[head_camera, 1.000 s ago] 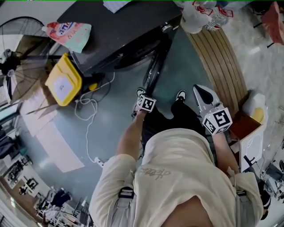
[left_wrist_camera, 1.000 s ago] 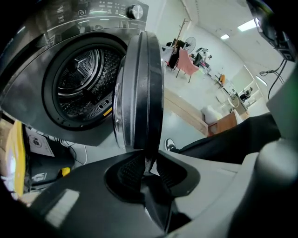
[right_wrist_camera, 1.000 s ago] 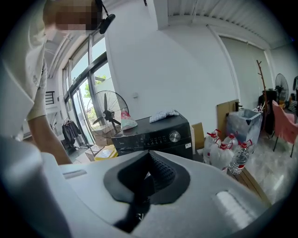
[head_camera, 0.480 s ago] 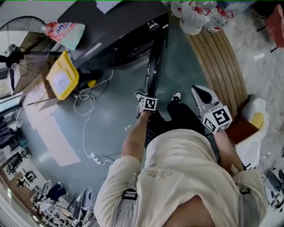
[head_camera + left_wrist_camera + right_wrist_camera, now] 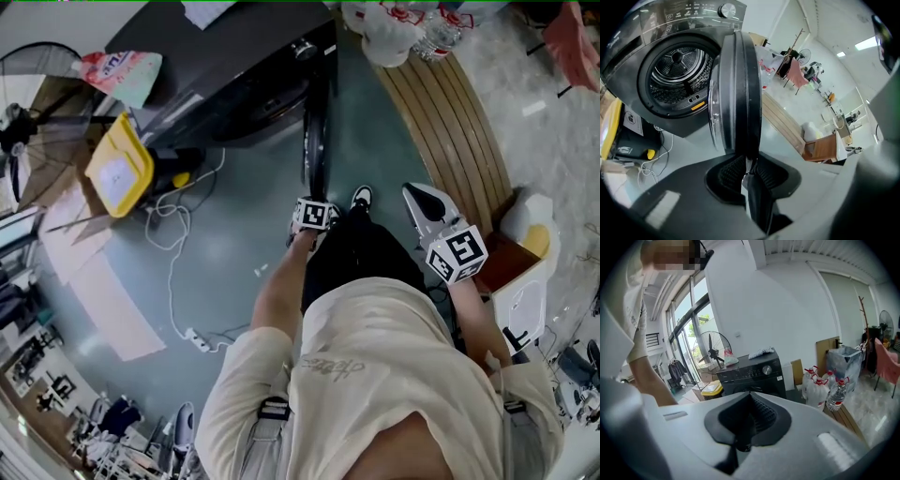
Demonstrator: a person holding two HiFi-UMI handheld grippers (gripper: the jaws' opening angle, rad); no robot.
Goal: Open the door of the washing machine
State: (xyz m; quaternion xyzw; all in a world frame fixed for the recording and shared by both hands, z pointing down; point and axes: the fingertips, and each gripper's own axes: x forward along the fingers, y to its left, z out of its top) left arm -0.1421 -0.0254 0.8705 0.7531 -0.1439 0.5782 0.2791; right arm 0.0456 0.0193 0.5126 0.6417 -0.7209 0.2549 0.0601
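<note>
Currently: washing machine [image 5: 234, 66] sits at 11 o'clock in the head view, with a dark casing and its front turned toward the person. Its door [image 5: 316, 141] is already swung out. It shows edge-on as a dark band running from the machine's front at 12 o'clock down to the left gripper [image 5: 314, 214].

Left gripper view: the door stands upright through the centre, its glass bulge facing 9 o'clock. The lower rim goes down between the jaws, and both ribbed pads are clenched on that rim. The drum [image 5: 677, 65] lies open at 10 o'clock with its steel interior visible. The control knob [image 5: 726, 9] is at 12 o'clock.

Right gripper [image 5: 422, 197] is at 3 o'clock of the left one, well apart from the door. In its own view the jaws are pressed together with nothing between them. The machine shows beyond them at 12 o'clock, not near.

Surroundings, head view:
- A detergent pouch [image 5: 122, 70] is on the machine's top, at its 9 o'clock edge.
- A yellow box [image 5: 117, 173] is on the floor just beside the machine, at 9 o'clock.
- A white cable [image 5: 173, 244] trails over the floor from beside the box toward 6 o'clock.
- A standing fan [image 5: 28, 94] is at the far 9 o'clock edge.
- A wooden slatted bench [image 5: 441, 112] runs along at 1 o'clock.
- Water bottles [image 5: 384, 42] are clustered at its far end.
</note>
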